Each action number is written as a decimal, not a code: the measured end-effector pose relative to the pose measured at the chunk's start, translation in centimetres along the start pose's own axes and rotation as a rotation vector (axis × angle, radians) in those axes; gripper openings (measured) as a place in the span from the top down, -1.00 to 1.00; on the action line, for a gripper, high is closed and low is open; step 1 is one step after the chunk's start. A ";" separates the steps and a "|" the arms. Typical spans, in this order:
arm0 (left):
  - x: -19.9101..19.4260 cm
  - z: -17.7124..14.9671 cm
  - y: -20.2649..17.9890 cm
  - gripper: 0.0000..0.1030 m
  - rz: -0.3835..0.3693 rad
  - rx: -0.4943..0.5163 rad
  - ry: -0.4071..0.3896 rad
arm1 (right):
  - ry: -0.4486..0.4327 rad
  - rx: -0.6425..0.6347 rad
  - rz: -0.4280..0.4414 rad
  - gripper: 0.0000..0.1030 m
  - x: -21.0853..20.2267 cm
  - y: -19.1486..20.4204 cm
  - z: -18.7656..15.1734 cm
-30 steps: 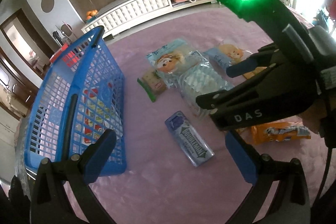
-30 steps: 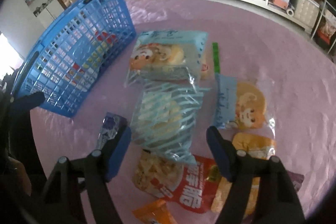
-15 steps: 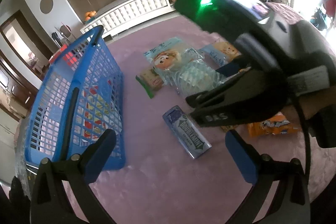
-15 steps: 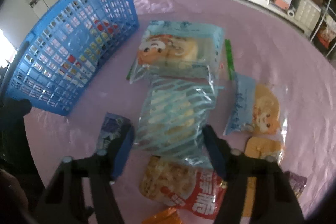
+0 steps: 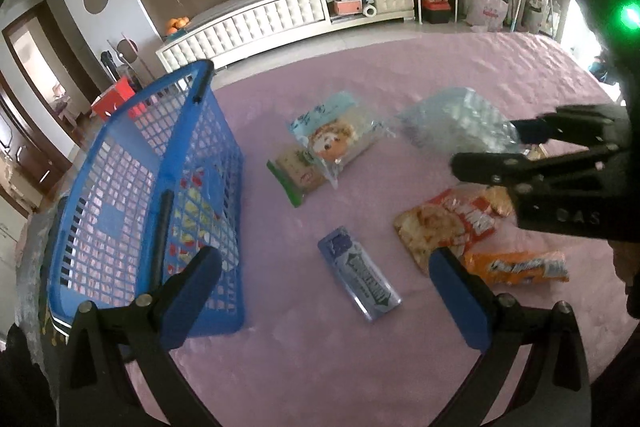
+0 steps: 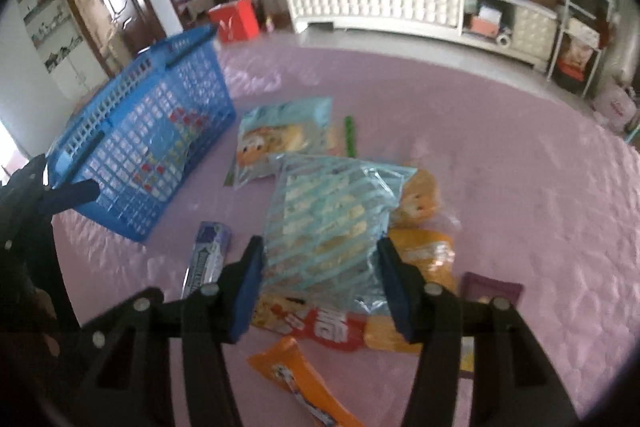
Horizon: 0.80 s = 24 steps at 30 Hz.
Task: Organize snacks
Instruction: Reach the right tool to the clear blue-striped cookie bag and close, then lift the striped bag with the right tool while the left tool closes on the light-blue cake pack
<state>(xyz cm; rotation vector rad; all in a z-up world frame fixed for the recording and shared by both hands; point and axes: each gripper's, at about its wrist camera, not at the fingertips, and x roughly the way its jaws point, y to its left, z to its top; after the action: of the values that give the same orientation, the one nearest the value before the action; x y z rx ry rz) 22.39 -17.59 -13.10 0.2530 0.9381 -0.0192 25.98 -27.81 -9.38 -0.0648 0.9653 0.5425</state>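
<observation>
My right gripper [image 6: 320, 251] is shut on a clear bag with pale blue stripes [image 6: 328, 215], a pad pressed on each side. In the left wrist view the same bag [image 5: 452, 123] hangs lifted above the purple cloth from the right gripper [image 5: 486, 147]. My left gripper [image 5: 322, 259] stands open and empty low over the cloth, above a blue gum pack [image 5: 358, 273]. The blue mesh basket [image 5: 224, 147] sits to its left with its rim tilted. A cartoon bread pack [image 5: 332, 139] and a green-edged pack [image 5: 296, 175] lie beside the basket.
A red chips bag [image 5: 444, 223] and an orange pack [image 5: 516, 267] lie at the right. A second cartoon pack [image 6: 420, 199] and a purple pack [image 6: 492, 291] lie near the held bag. A white cabinet [image 5: 280, 23] stands beyond the cloth's far edge.
The right gripper closed on the striped bag and lifted it off the pile, uncovering the red chips bag. The left gripper stayed in place.
</observation>
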 end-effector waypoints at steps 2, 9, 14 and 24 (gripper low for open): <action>-0.2 0.9 0.1 -0.99 -0.018 -0.004 -0.012 | -0.023 0.032 -0.002 -0.16 -0.7 -0.6 0.0; 1.0 4.4 0.1 -0.99 -0.077 -0.018 -0.020 | -0.062 0.090 -0.039 -0.16 -1.6 -2.0 1.0; 3.6 6.8 0.3 -0.99 -0.127 -0.080 0.045 | -0.059 0.089 -0.089 -0.16 -1.5 -3.2 2.1; 9.5 9.9 0.9 -0.99 -0.133 -0.198 0.116 | -0.020 0.087 -0.158 -0.16 0.9 -4.8 3.4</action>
<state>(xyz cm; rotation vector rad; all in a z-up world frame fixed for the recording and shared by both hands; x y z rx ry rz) 35.98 -18.08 -14.99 0.0077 1.0637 -0.0343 31.20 -30.66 -9.04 -0.0570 0.9540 0.3547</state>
